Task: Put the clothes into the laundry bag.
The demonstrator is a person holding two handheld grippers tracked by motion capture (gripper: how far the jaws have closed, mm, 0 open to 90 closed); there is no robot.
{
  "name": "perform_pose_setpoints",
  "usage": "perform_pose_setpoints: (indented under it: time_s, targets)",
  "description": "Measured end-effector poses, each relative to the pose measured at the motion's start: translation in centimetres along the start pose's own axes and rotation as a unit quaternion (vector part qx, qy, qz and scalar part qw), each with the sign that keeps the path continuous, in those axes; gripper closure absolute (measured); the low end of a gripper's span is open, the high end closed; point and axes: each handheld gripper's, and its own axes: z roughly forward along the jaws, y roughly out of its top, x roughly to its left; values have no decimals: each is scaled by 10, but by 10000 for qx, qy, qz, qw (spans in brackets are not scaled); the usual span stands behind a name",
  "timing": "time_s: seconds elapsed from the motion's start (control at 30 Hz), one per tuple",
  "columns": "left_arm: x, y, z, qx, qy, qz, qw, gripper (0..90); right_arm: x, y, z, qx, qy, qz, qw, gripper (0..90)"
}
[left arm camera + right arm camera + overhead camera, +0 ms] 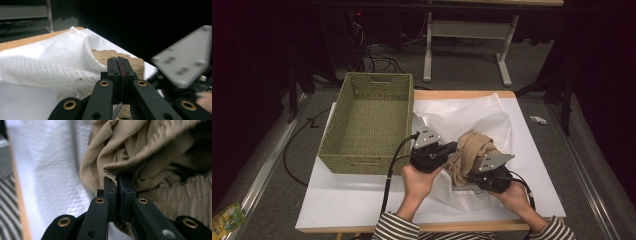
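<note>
Worktop (362, 200): white sheet over a wooden top, edge of wood bare at the far side.
Room: dark, grey floor, cables and a pale desk frame (472, 35) far off.
Basket (369, 122): woven, olive green, on the worktop's left half.
Mesh bag (462, 117): white netting, crumpled, right of the basket, reaching to the near edge.
Beige garment (472, 147): soft tan cloth, bunched in folds, gathered elastic band along one edge, lying on the mesh bag between the two tongs.
Left tongs (454, 146): pressed together on the mesh bag's rim.
Right tongs (117, 180): pinching a frayed fold of the beige garment.
Sleeves: striped, at the near edge.
</note>
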Motion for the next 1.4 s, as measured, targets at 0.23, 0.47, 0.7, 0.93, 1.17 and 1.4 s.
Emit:
perform_pose_setpoints:
  time_s: [0.23, 0.47, 0.7, 0.93, 1.17, 1.4]
  targets:
    - [-2, -8, 6, 201, -15, 51, 9998, 898, -23, 2, 27, 23, -519, 249, 9983, 860]
    - [5, -18, 8, 388, 113, -38, 9992, 895, -7, 2, 6, -121, -385, 132, 9991, 619]
    - [9, -18, 9, 387, 150, -117, 9991, 894, -1, -8, -42, -409, -210, 255, 9986, 538]
    - [11, -18, 9, 409, 201, -134, 9989, 893, -26, -10, -82, -881, -604, 728, 9916, 525]
    - [11, -18, 9, 446, 237, -107, 9987, 894, -76, 4, -90, -1230, -1051, 1548, 9746, 474]
    - [11, -19, 9, 467, 240, -82, 9986, 893, -115, 13, -63, -824, -1169, 2155, 9660, 437]
